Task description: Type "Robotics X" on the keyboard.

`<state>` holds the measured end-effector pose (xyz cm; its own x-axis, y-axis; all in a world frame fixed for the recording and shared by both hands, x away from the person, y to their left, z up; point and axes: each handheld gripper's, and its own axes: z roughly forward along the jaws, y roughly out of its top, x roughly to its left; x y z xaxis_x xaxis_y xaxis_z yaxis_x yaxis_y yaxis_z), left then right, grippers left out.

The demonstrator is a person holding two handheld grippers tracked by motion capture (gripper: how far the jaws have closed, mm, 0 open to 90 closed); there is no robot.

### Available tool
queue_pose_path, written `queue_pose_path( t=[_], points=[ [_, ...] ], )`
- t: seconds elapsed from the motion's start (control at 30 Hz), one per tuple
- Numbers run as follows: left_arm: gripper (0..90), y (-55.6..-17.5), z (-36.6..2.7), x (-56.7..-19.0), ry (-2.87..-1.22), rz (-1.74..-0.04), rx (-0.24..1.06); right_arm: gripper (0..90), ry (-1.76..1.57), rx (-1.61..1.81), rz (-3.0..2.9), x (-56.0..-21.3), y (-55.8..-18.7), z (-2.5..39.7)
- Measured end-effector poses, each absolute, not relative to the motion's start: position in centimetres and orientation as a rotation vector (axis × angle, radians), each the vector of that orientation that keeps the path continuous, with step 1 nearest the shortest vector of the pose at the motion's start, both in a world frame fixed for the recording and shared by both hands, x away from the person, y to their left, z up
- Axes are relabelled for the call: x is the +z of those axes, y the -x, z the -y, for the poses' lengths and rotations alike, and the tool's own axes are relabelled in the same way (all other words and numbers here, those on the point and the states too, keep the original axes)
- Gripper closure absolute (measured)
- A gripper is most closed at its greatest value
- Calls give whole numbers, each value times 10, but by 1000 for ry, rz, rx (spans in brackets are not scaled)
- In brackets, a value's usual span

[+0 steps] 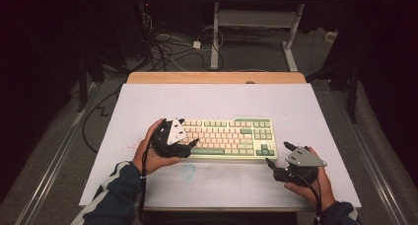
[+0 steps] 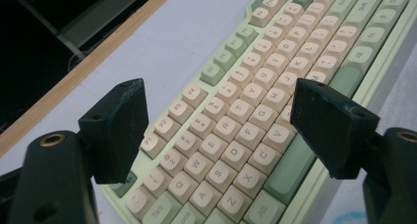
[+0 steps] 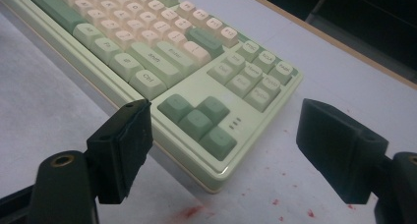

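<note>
Keyboard (image 1: pixel 229 137) on the white surface (image 1: pixel 217 101); left claw (image 2: pixel 216 130) spread over its left-end keys, right claw (image 3: pixel 221 150) spread at its near right corner

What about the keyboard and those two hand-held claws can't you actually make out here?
- Keyboard left end: covered by the left gripper in the high view.
- Its far rows: cut off by the top edge in the left gripper view.
- Key legends: too small in the high view, blurred on the navigation keys in the right gripper view.
- Right gripper jaw tips: too dark to separate in the high view.
</note>
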<state>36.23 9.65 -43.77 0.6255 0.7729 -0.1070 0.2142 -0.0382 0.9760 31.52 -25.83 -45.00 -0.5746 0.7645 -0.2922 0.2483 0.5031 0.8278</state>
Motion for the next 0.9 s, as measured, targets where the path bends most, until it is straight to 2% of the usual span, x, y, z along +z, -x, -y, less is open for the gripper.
queue_pose_path(
  t=[0.13,0.3,0.53,0.7,0.9],
  points=[
    [204,-356,-105,-442,-1591,-833,569,224,-829,1024,-2082,-448,-316,258],
    [192,-352,-116,-446,-1568,-847,587,280,-824,1028,-2091,-446,-315,256],
    [191,-343,-132,-457,-1576,-884,623,290,-799,1070,-2115,-443,-317,251],
    [191,-337,-145,-464,-1581,-927,631,369,-768,1110,-2158,-440,-321,244],
    [191,-332,-156,-467,-1569,-962,629,517,-774,1119,-2163,-432,-329,233]
  ],
)
